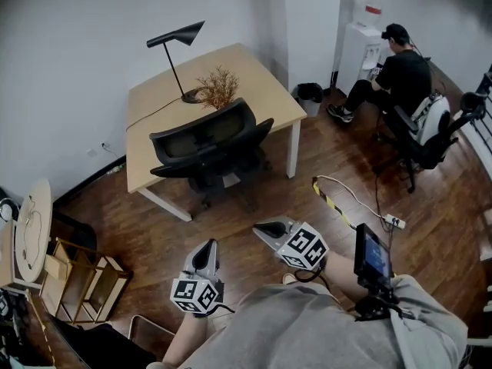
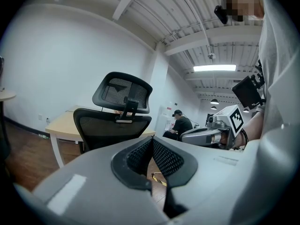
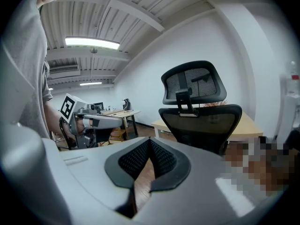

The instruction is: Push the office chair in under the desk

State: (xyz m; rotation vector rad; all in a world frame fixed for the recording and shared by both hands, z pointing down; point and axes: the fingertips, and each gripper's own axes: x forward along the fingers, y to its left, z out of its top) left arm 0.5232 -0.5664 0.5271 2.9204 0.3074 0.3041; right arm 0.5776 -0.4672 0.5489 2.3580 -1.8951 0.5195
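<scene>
A black mesh office chair (image 1: 209, 146) with a headrest stands in front of a light wooden desk (image 1: 254, 79), its back turned toward me. It also fills the middle of the left gripper view, chair (image 2: 115, 125), and the right gripper view, chair (image 3: 201, 121). My left gripper (image 1: 206, 254) and right gripper (image 1: 265, 229) hang side by side over the wood floor, well short of the chair. Both are shut with nothing between the jaws: left gripper (image 2: 151, 139), right gripper (image 3: 149, 140). Each gripper shows in the other's view.
A black desk lamp (image 1: 178, 41) and a dried plant (image 1: 217, 87) stand on the desk. A seated person (image 1: 396, 75) works at the back right near a water dispenser (image 1: 361, 41). A cable and power strip (image 1: 393, 221) lie on the floor at right. Shelving (image 1: 81, 283) stands at left.
</scene>
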